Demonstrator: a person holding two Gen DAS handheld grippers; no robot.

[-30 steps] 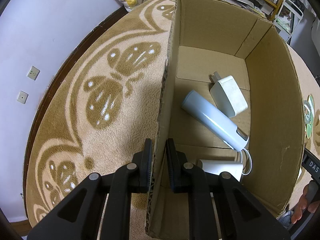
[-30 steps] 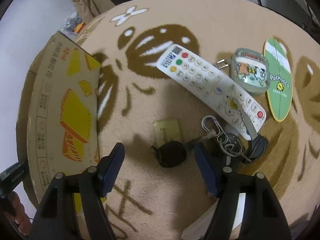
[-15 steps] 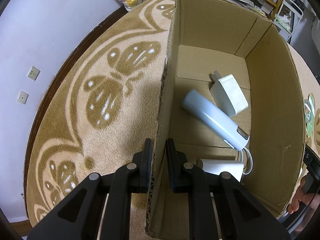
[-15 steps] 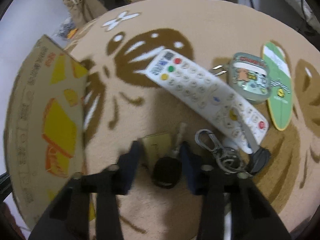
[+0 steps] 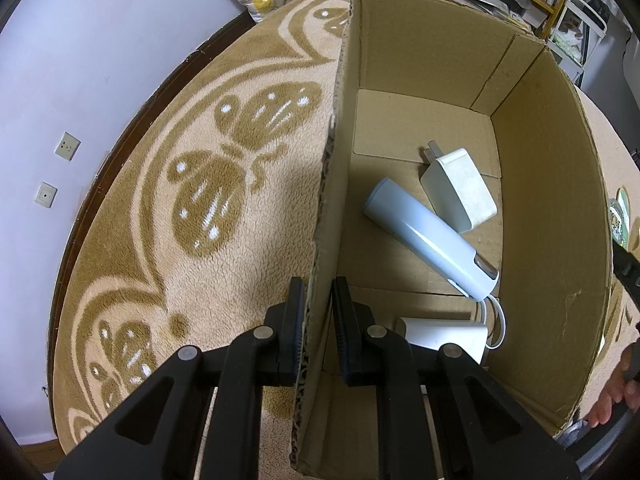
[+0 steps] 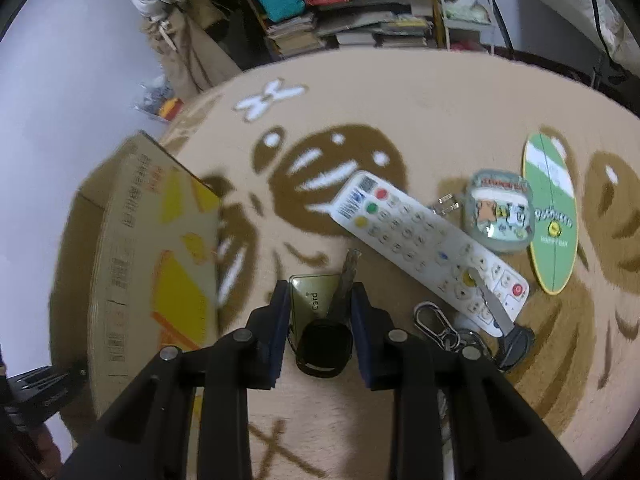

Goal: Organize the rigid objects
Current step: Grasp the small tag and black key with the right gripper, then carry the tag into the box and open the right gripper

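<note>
1. On the patterned brown-and-cream rug (image 5: 168,240), the left gripper (image 5: 318,312) is clamped on the near left wall of the cardboard box (image 5: 560,200), one finger outside the wall and one inside.
2. Inside the box lie a pale blue tube-shaped device (image 5: 428,240), a white plug adapter (image 5: 460,188) touching its far right side, and a white charger block (image 5: 444,338) with a cable (image 5: 498,320) at the near end.
3. At the near centre of the right wrist view, the right gripper (image 6: 318,324) is closed on the black head of a car key (image 6: 324,344); the metal blade (image 6: 349,276) points away to the far side.
4. A gold card (image 6: 310,300) lies on the rug under the key, between the fingers.
5. To the right of the key, a white remote control (image 6: 428,244) lies at a slant, its far end to the left and its near end to the right.
6. A key ring with a carabiner (image 6: 434,320) and a second key sits just beside the remote's near end; that key's blade rests on the remote.
7. Farther right are a small case with cartoon pictures (image 6: 500,216) and a green oval board (image 6: 552,216), touching or nearly touching each other.
8. From this side the box shows its printed yellow outer wall (image 6: 160,272), on the left, near the key but apart from it.
</note>
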